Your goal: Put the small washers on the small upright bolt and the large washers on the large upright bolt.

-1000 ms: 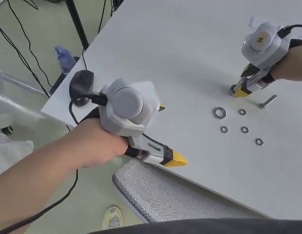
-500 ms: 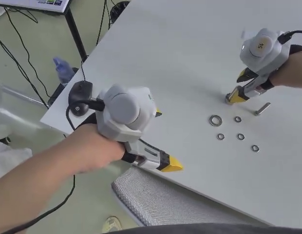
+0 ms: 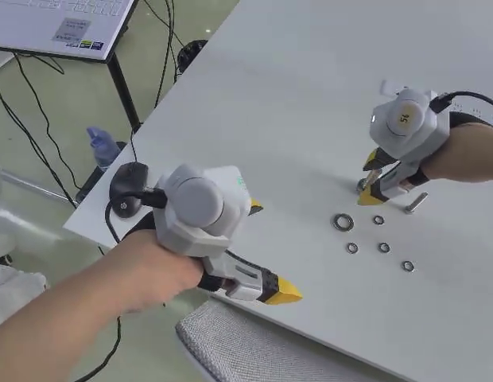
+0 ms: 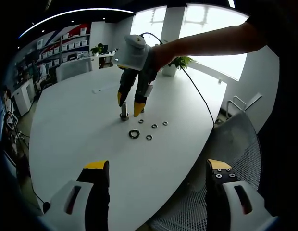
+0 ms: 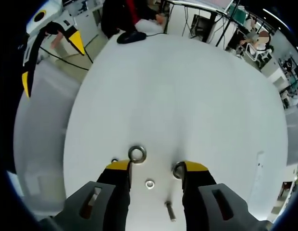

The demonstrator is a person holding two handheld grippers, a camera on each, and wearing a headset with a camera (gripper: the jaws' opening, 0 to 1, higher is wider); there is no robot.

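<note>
Barely shifted, open right tongs (image 5: 156,167) hover by upright steel bolt (image 4: 124,115).
Thin silver washers (image 3: 338,222) look light, slippery; pinch the rim.

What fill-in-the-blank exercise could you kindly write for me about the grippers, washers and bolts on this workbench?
The left gripper has its jaws ___. Near the one large washer lie ___ small washers on the table. The right gripper, like the left, has tips coloured ___. One bolt lies on its ___.
Missing words: open; four; yellow; side.
</note>
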